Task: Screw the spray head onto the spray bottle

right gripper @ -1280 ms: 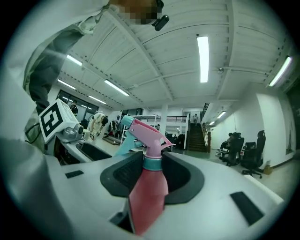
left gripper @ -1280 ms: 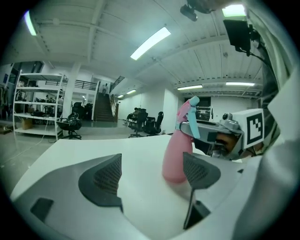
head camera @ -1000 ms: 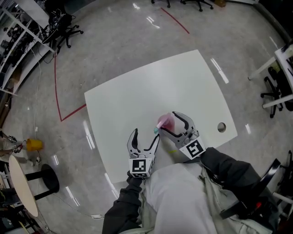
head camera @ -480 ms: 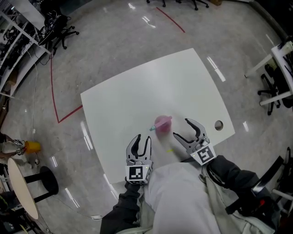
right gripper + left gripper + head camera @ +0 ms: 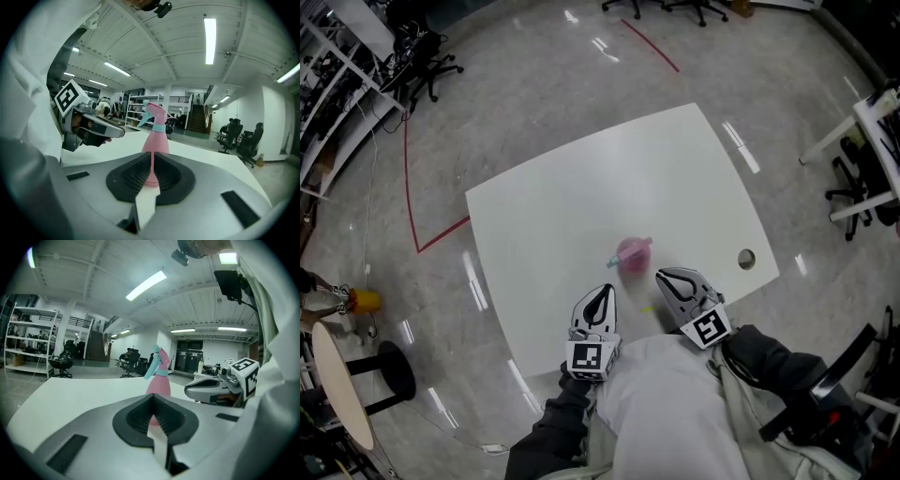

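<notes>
A pink spray bottle (image 5: 630,255) stands upright on the white table (image 5: 581,197), its pink head and teal trigger on top, and nothing touches it. The left gripper view shows the bottle (image 5: 158,380) straight ahead, as does the right gripper view (image 5: 155,136). My left gripper (image 5: 602,293) sits near the table's front edge, shut and empty, left of the bottle. Just right of the bottle and nearer me, my right gripper (image 5: 662,277) has its jaws closing, tips together, nothing between them. Each gripper sees the other: right gripper (image 5: 188,391), left gripper (image 5: 122,133).
A round cable hole (image 5: 746,258) lies near the table's right corner. Around the table is glossy floor with a red line (image 5: 441,234), office chairs (image 5: 431,56), shelving (image 5: 328,75), a black stool (image 5: 394,366) and another desk (image 5: 877,122).
Both grippers have drawn back from the bottle toward the table's front edge and closed. The right gripper, around the bottle a second ago, has left it standing free.
</notes>
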{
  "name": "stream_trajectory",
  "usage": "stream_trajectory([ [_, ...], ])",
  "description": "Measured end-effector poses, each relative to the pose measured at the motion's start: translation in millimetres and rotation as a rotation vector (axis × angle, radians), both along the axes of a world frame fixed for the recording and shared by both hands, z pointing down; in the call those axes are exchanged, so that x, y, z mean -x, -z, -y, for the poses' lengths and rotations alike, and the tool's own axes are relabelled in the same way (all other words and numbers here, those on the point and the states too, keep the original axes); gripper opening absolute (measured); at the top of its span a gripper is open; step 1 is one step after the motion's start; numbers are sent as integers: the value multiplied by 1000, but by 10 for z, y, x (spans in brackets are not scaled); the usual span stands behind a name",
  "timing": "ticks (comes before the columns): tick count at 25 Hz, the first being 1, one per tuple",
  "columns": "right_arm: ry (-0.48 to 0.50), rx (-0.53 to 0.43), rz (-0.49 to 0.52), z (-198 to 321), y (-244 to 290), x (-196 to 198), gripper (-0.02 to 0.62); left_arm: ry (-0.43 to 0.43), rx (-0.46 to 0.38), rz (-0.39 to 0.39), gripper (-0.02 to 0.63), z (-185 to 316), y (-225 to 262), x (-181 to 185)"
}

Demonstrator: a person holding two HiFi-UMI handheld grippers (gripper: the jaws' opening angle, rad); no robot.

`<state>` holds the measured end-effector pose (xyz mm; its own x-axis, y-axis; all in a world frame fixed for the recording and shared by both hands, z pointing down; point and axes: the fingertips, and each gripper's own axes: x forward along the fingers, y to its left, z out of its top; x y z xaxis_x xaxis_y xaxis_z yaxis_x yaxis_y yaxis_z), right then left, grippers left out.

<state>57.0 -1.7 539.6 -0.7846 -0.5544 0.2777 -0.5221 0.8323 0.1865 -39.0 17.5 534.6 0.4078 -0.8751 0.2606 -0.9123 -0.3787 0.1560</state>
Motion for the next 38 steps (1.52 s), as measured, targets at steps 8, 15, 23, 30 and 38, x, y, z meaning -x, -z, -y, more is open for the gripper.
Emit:
stream_trajectory([
  [8, -26, 20, -21, -4, -55, -13, 14, -25, 18, 1, 5, -47, -60, -36],
  [15, -14, 19, -27, 30, -88, -13, 14, -50, 7, -18, 5, -9, -65, -133],
  [23, 0, 30, -16, 12, -59, 48, -5, -61, 12, 5, 5, -28, -70, -133],
  [30, -9, 28, -38, 44, -101, 40, -6, -65, 25, 16, 5, -31, -134, -145],
  [38, -10, 37, -41, 54, -134, 45, -6, -72, 35, 24, 5, -21, -171, -167],
])
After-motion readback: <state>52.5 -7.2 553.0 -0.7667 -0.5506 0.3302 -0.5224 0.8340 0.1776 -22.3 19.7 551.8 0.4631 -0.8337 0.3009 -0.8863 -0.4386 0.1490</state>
